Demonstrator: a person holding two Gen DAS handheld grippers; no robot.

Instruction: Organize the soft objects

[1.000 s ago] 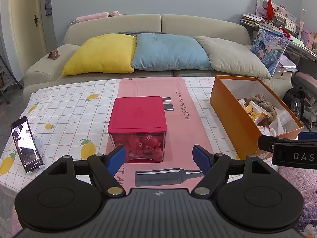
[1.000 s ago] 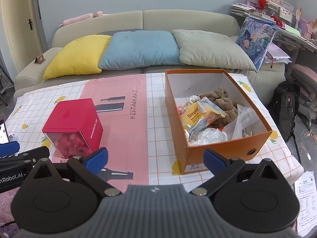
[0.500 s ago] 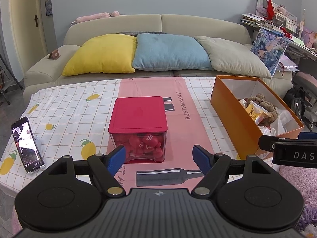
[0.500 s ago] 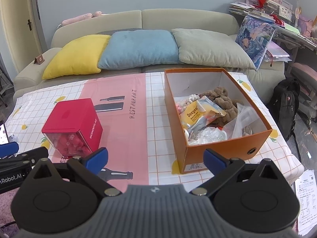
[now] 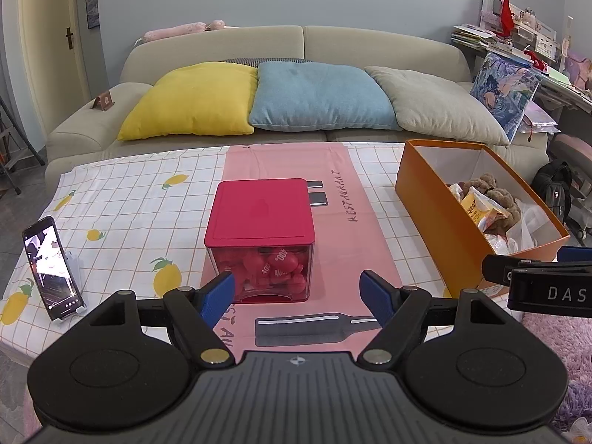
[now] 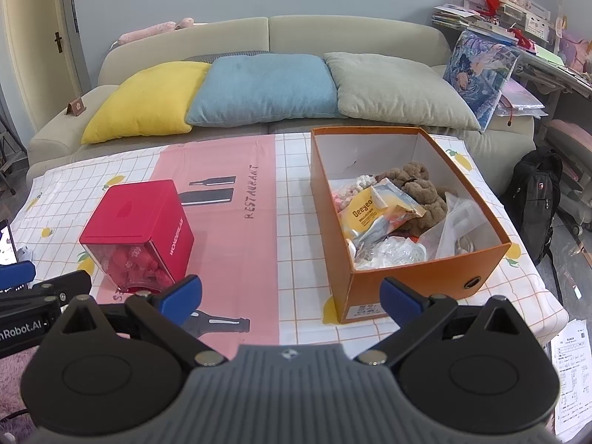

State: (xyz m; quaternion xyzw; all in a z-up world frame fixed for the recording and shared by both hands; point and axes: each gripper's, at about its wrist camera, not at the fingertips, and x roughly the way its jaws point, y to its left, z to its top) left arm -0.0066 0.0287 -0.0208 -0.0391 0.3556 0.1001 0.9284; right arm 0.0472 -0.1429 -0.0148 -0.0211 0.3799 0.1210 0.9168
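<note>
Left claw is gaping wide and empty at lower centre, red box sitting just beyond its tips, mid-surface. Right claw is also spreading wide, empty. Orange box of soft items is sitting right of centre, near the surface front-right edge. Open cloth is lying between boxes.

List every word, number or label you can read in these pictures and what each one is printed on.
"RESTAURANT": pink strip of the checked tablecloth.
"WONDERLAB": side of the red-lidded clear plastic cube.
"400": red pieces inside that cube.
"Deeyeo": yellow packet in the orange cardboard box.
"DAS": right hand-held gripper, cut off.
"nRobot.AI": left hand-held gripper, cut off.
Box label, floor paper: too small.
</note>
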